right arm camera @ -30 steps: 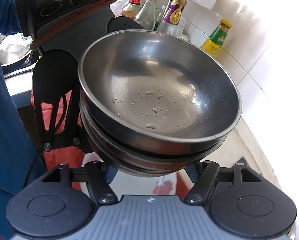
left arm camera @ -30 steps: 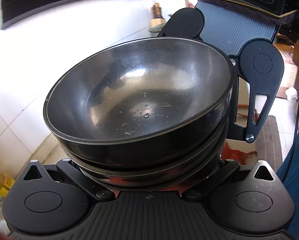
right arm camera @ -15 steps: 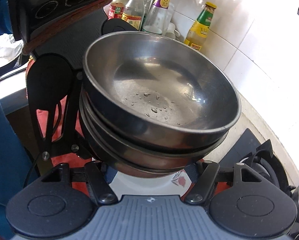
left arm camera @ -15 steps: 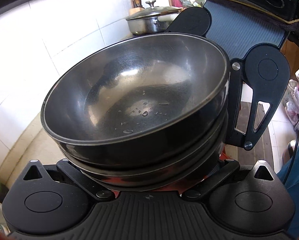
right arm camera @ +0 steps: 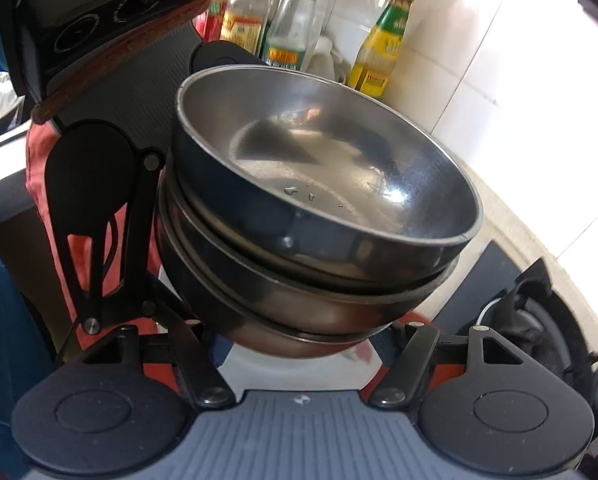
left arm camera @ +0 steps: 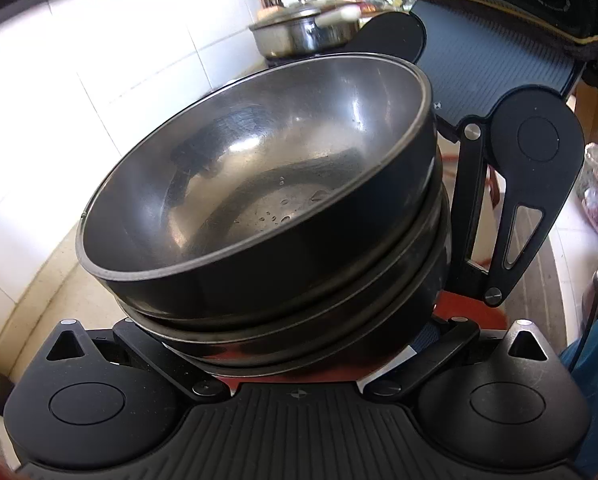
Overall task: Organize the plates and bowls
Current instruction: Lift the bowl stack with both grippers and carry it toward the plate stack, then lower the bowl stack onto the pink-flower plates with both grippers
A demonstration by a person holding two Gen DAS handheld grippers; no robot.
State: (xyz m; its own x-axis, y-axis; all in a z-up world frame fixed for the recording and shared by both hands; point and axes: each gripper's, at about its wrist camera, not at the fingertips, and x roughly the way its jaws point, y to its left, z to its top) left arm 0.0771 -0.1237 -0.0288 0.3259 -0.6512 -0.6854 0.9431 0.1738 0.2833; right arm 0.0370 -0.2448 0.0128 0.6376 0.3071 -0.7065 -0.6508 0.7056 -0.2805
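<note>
1. Nearest in the left wrist view, the left gripper [left arm camera: 299,344] has its black body across the bottom edge. Its linkage arms angle inward and vanish under a stack of steel bowls [left arm camera: 267,208], so its fingertips are hidden.
2. The right wrist view shows the same arrangement for the right gripper [right arm camera: 299,340]: a grey ribbed body at the bottom, linkage arms running under the stack of steel bowls [right arm camera: 319,200], fingertips hidden.
3. Each gripper clasps the stack from its own side, with jaws set partly open on the lower bowls. The exact contact points cannot be seen.
4. The stack sits between the two grippers, tilted. At least three nested bowls show, and the top one has water droplets [left arm camera: 283,212] on its floor.
5. Each view shows the opposing gripper side-on, against the far flank of the stack: the right gripper at the right of the left view, the left gripper at the left of the right view.
6. Only the right view shows a white plate [right arm camera: 299,372] with a red pattern just below the stack, and a gas burner [right arm camera: 547,320] at lower right.
7. Farther back, only the right view shows sauce bottles [right arm camera: 379,48] against the white tiled wall.
8. Only the left view shows a lidded steel pot [left arm camera: 303,28] far back, and a blue sleeve [left arm camera: 595,380] at its right edge.
</note>
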